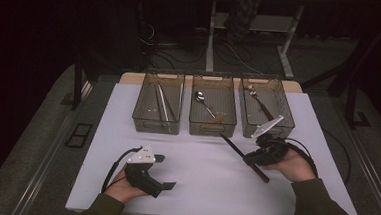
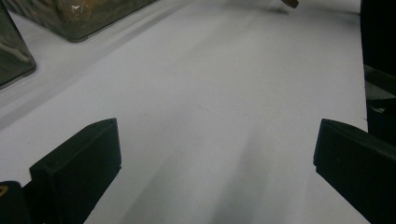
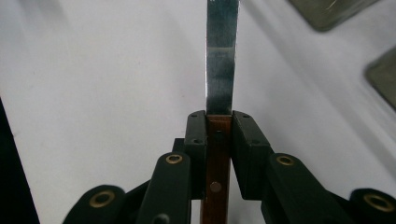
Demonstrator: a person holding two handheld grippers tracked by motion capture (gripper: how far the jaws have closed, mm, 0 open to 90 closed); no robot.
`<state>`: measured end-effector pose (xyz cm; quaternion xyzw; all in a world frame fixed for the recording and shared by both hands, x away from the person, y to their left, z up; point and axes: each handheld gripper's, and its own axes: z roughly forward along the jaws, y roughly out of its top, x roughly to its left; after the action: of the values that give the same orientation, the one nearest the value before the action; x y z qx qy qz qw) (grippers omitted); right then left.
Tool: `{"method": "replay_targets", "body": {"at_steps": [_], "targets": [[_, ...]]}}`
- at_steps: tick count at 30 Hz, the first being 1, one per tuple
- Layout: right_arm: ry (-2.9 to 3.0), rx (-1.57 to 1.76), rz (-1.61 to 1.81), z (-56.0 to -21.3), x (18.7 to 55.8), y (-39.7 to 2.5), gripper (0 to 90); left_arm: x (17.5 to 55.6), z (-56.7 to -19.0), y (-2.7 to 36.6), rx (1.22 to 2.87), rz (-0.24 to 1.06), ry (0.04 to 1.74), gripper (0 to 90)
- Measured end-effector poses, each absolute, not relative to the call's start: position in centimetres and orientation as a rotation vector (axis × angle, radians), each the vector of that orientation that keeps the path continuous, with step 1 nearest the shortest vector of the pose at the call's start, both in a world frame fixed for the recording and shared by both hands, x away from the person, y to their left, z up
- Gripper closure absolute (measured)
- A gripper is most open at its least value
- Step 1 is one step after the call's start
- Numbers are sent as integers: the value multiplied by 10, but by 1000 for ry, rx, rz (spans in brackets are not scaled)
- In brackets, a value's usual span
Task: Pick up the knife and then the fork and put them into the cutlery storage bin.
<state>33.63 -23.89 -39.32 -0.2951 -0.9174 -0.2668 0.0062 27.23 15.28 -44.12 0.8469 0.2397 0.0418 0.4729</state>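
The right hand-held gripper [image 3: 219,133] is clenched on a knife [image 3: 222,56], its two black jaws pressed against either side of the brown wooden handle just below where the steel blade begins. In the high view this hand-held gripper [image 1: 255,156] sits at the right of the white tabletop [image 1: 199,173], and the knife [image 1: 233,146] slants through it, blade pointing up and left toward the middle bin [image 1: 212,125], handle end trailing toward the person's side. The knife is lifted off the tabletop as far as the right gripper view shows.

The left hand-held gripper [image 1: 167,172] rests low at the left of the tabletop, released, its jaws spread wide apart with only bare white surface between them, touching nothing.
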Motion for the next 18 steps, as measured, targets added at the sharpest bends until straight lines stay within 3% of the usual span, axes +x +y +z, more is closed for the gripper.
{"method": "replay_targets", "body": {"at_steps": [18], "targets": [[-2719, -1079, -1302, -384, 331, -282, 770, 272, -441, 153, 2067, 98, 577, 0]]}}
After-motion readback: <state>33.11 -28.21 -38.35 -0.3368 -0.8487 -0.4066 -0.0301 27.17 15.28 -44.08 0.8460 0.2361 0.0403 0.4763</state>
